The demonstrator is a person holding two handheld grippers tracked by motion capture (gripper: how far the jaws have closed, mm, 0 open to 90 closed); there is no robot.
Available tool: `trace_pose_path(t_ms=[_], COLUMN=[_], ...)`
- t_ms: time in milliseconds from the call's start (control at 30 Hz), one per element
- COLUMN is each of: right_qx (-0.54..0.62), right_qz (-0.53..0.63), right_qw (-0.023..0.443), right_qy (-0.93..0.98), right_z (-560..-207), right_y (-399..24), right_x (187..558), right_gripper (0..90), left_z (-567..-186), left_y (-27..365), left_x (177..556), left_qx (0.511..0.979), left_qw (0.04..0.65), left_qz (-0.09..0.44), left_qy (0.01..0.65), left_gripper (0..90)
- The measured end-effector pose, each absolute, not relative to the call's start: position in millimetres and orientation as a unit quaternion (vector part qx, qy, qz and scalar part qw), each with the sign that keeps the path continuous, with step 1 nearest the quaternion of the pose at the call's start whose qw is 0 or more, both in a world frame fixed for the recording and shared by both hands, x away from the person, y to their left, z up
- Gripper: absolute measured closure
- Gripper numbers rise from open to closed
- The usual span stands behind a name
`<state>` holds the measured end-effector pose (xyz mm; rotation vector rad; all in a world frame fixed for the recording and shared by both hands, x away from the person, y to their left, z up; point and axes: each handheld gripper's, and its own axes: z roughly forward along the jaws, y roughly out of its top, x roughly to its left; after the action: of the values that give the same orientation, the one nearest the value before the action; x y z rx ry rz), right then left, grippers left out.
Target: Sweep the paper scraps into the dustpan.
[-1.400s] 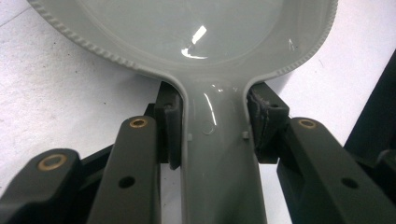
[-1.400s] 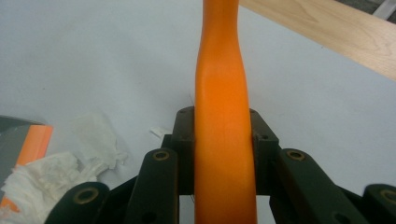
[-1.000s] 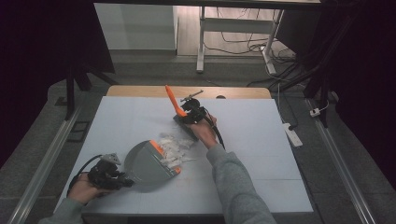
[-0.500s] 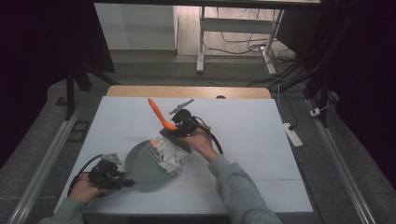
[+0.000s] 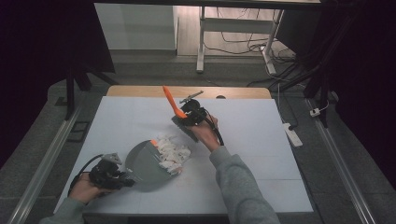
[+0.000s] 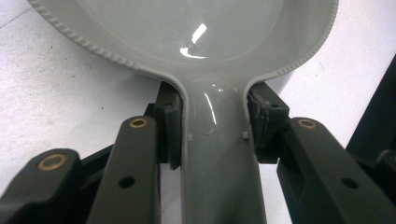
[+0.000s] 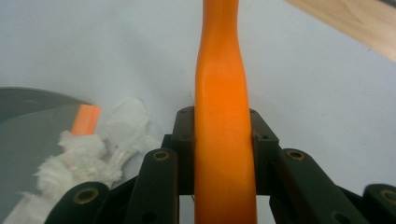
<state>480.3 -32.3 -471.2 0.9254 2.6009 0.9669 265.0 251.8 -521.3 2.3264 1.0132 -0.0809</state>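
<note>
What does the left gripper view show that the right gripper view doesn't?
Left gripper view: the pads clamp the grey dustpan by its handle, and the smooth inside of its bowl shows close up. Right gripper view: the right gripper grips the orange brush handle, with white scraps heaped at the pan's edge. Both share the dustpan and the pale table.

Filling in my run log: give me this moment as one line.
left gripper: shut on dustpan handle | right gripper: shut on orange brush handle | white scraps at pan's mouth

No text, label, brand, number or sign can be read on anything in these pictures.
</note>
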Motion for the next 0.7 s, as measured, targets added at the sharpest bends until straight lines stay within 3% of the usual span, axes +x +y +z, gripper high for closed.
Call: trace_pose_path(t_ms=[233,700], right_qx=[0.316,0.265], right_qz=[0.319,0.308], right_qw=[0.084,0.054], right_qy=[0.89,0.912], right_z=[-484.8,-486.0], right_y=[-24.4,-0.2], right_x=[484.0,451.1], right_gripper=[70.1,70.2], left_z=[-521.5,-521.4], left_y=[251.6,249.6], left_x=[264.8,265.6], left_qx=[0.875,0.875], left_qw=[0.296,0.297], left_qz=[-0.029,-0.031], left_qy=[0.381,0.382], left_gripper=[60.9,60.9])
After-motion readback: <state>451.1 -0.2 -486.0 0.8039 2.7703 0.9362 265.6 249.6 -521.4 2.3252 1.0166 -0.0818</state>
